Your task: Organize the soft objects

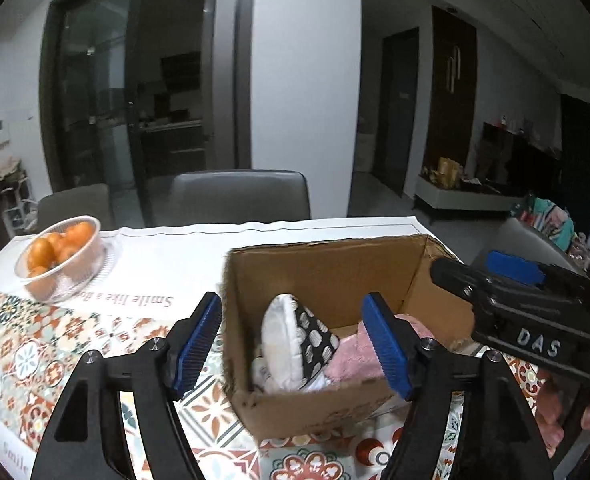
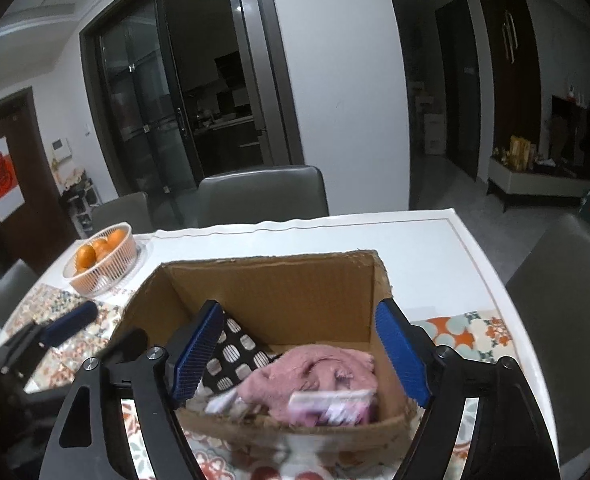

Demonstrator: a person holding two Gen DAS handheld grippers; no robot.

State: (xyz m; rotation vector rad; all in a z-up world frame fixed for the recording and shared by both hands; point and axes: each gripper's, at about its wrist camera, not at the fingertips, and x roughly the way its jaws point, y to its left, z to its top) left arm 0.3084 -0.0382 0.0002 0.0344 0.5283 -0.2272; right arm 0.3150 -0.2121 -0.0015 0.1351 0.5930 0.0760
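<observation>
Cardboard box (image 2: 271,292): open-topped, standing on the desk (image 2: 415,236) toward its near edge, on the patterned cloth (image 1: 27,344).
Pink fluffy cloth (image 2: 315,372): bunched inside the box, against the near right corner.
Black-and-white patterned item (image 2: 235,352): inside the box, left side, leaning tilted; soft white padded piece (image 1: 281,340) resting against it, seen from the left wrist camera.
Pink-and-white packet (image 2: 335,404): lying at the near wall of the box, just in front of the pink cloth; blurred, kind not determinable.
Left gripper (image 1: 295,344): spread wide, nothing between the blue pads (image 1: 199,340); one pad outside the box's left wall, the other over the box interior.
Right gripper (image 2: 301,354): spread wide, holding nothing; positioned over the near part of the box, pads flanking the contents without visible contact.
Basket of oranges (image 1: 61,258): on the far left part of the desk, well apart from the box.
Chairs (image 2: 263,196): grey, drawn up at the far edge of the desk.
Cloth lettering: "Smile like a" legible beside the basket, remainder hidden.
</observation>
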